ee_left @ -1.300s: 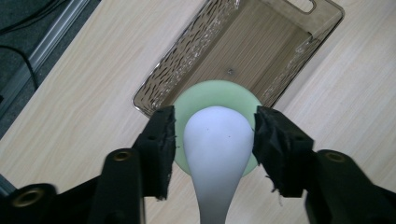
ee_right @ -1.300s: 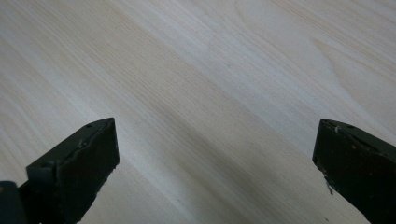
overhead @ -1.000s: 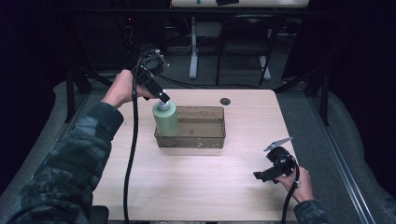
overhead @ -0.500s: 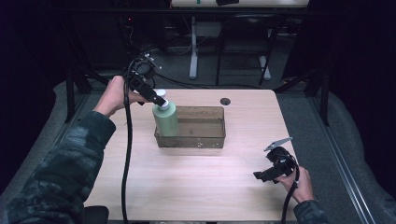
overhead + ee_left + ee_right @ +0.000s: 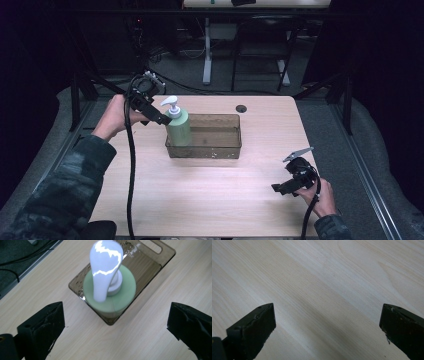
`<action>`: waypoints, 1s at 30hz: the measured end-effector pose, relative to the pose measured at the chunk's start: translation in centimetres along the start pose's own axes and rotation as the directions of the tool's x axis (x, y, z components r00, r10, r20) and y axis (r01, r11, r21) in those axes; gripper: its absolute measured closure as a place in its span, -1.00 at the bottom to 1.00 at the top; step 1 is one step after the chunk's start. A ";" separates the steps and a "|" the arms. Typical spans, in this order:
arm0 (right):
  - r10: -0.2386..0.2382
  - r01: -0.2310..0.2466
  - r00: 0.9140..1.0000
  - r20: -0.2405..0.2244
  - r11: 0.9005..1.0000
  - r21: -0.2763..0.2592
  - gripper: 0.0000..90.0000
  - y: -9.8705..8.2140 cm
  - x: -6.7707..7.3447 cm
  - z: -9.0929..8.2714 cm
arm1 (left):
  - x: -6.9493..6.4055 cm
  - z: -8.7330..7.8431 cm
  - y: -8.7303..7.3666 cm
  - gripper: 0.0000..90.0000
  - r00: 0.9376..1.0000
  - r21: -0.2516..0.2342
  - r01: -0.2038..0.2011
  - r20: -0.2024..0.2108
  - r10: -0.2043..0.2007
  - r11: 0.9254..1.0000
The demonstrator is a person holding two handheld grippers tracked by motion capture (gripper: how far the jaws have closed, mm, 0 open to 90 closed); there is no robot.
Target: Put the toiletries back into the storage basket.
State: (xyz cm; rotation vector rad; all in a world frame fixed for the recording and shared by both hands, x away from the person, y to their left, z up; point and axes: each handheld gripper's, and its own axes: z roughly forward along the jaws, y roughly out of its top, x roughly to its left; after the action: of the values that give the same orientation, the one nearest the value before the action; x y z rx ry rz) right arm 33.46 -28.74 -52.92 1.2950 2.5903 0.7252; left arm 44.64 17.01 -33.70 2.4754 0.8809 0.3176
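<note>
A pale green pump bottle [image 5: 178, 127] with a white pump head stood upright inside the left end of a smoky transparent tray [image 5: 220, 145], which sat on the light wooden table [image 5: 210, 195] toward its far side. The left tool [image 5: 161, 119] hovered just left of the bottle, near its pump head, with its jaws spread wide and nothing between them (the left gripper view looked down on the white pump [image 5: 106, 267] from above, the jaws well clear on either side). The right tool [image 5: 281, 189] was held low over the table, well apart from the tray toward the near right corner. Its jaws were also spread apart and empty, with bare wood [image 5: 324, 290] beneath them.
</note>
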 end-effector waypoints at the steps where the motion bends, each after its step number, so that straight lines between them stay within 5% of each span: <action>1: 0.002 -0.002 1.000 0.000 1.000 0.000 -1.00 0.0 0.0 0.0 | 0.0 0.1 -0.3 -0.99 1.000 -0.002 0.002 0.001 -0.002 1.000; 12: 0.005 -0.005 1.000 0.003 1.000 0.003 -1.00 0.0 0.1 0.0 | 0.0 1.1 -3.3 -1.00 0.999 -0.024 0.038 0.011 -0.038 0.999; 30: 0.006 -0.006 1.000 0.001 1.000 0.002 -1.00 -0.1 0.0 0.0 | -0.5 5.1 -8.5 -1.00 0.994 -0.026 0.106 0.040 -0.105 0.994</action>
State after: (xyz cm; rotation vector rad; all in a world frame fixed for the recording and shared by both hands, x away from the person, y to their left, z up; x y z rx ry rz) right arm 33.44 -28.80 -52.97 1.3035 2.5885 0.7229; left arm 41.62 20.56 -42.48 2.3910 0.9802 0.2430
